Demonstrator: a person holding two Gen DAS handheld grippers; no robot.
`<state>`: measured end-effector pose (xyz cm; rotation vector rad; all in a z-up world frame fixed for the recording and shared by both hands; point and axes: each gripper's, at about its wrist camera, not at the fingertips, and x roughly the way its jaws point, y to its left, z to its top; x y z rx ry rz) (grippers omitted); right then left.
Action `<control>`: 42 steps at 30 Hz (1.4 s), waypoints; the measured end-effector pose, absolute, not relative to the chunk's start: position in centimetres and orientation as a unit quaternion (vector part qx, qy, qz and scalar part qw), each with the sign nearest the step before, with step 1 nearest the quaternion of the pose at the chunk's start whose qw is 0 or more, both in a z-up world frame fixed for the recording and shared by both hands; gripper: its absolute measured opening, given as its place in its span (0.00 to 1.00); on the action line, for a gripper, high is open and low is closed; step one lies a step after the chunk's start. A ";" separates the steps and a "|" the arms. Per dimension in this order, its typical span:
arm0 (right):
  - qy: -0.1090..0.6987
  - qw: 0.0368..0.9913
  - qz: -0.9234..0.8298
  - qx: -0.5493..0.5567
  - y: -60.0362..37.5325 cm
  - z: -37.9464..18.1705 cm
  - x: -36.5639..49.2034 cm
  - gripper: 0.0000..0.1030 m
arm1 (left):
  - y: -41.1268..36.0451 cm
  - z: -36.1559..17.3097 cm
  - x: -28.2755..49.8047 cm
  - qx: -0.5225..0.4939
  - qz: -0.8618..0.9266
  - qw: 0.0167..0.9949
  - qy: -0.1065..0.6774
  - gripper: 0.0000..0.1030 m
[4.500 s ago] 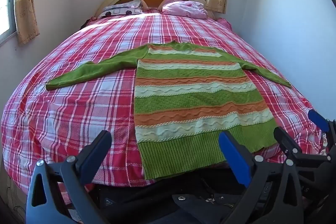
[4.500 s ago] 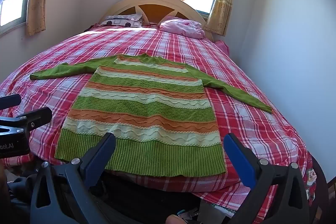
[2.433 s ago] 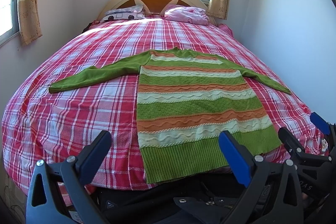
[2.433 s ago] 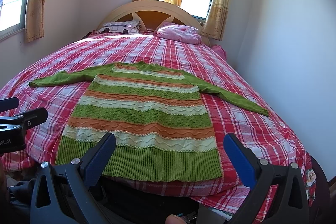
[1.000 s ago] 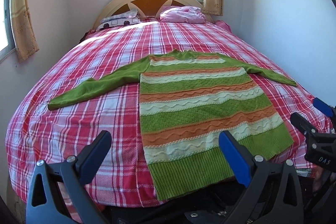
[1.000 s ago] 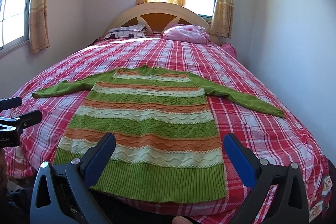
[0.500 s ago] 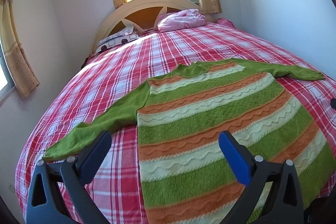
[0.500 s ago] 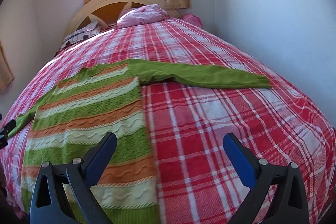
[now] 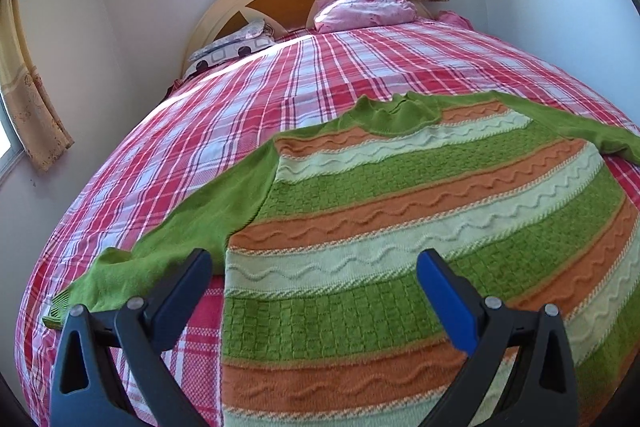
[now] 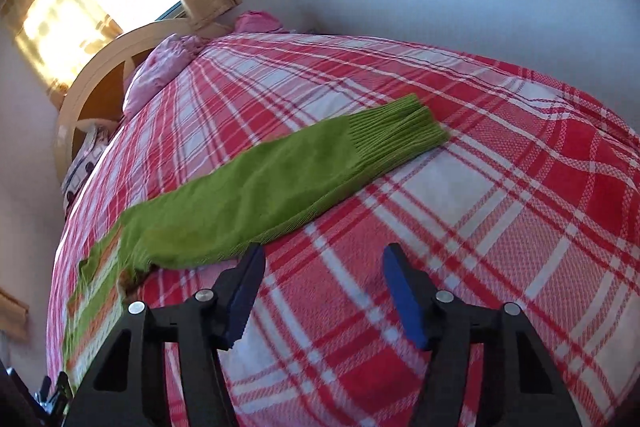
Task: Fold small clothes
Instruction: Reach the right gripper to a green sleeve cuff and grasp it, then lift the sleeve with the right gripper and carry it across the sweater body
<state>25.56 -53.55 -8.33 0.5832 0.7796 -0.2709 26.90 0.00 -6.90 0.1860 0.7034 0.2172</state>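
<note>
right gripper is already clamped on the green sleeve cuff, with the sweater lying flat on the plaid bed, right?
Not quite. The right gripper holds nothing: in the right wrist view its jaws, which have just been closing, stand apart over bare plaid bed, short of the sleeve cuff. The sweater does lie flat.

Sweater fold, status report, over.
Left gripper open over sweater. Right gripper open, jaws just closing, empty, beside sleeve. Nothing in the way.

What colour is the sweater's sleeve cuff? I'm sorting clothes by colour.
Plain green, ribbed; the sleeve cuff shows best in the right wrist view.
</note>
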 end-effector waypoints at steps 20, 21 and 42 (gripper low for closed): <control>0.392 0.866 -0.190 0.244 -61.6 -9.2 33.3 0.20 | 3.9 -7.3 30.9 0.058 0.156 0.924 0.345 1.00; 0.393 0.867 -0.184 0.247 -61.5 -9.2 33.6 0.10 | 4.0 -7.2 31.0 0.056 0.155 0.924 0.345 1.00; 0.304 0.937 -0.082 0.152 -50.2 5.0 36.8 0.08 | 4.9 -6.8 29.3 0.072 0.149 0.925 0.342 1.00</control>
